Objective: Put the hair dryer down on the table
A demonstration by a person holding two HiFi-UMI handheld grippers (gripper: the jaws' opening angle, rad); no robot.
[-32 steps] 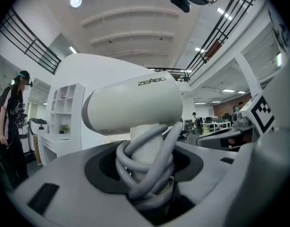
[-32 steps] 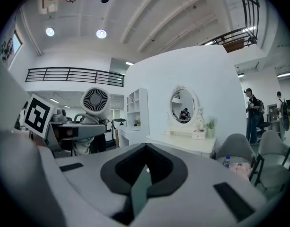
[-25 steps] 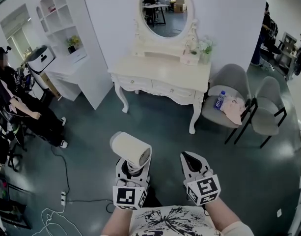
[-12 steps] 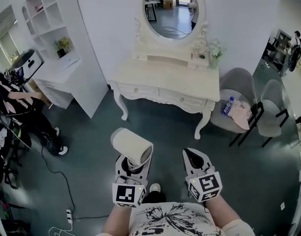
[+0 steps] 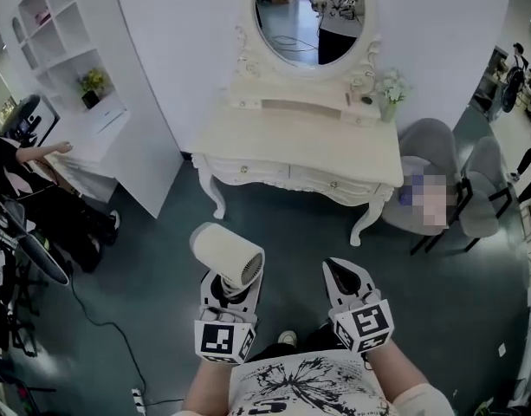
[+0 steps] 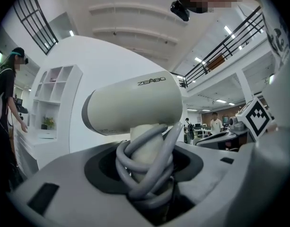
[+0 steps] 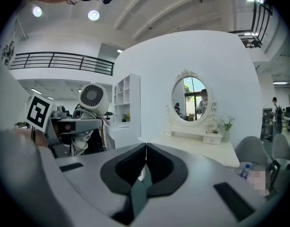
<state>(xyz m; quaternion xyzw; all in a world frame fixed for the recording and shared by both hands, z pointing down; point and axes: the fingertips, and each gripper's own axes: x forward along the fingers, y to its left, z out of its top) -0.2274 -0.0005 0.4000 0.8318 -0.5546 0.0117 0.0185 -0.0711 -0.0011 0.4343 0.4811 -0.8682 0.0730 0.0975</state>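
Head view: the left gripper (image 5: 227, 286) holds the hair dryer (image 5: 228, 256) out ahead of the person's torso, over the dark floor (image 5: 144, 319). The dryer's cream barrel sits above the jaws and is tilted, with its grilled end turned back toward the person. The dryer is in the air and well apart from the white desk (image 5: 291, 141), which stands against the wall under an oval mirror (image 5: 310, 11). A small vase of flowers (image 5: 391, 89) stands at the desk's right rear corner. Grey chairs (image 5: 425, 141) stand to the right of the desk and a white shelf unit (image 5: 61, 24) to its left. Another person (image 5: 18, 189) stands at the far left edge.

Left gripper view: the jaws are clenched on the dryer's handle, round which the grey cord (image 6: 149, 167) is wound in several loops. The barrel lies crosswise above them.

Right gripper view: the jaws of the right gripper (image 5: 338, 276) are pressed together tip to tip with nothing between them. They point toward the desk and mirror, and the held dryer shows at the left.
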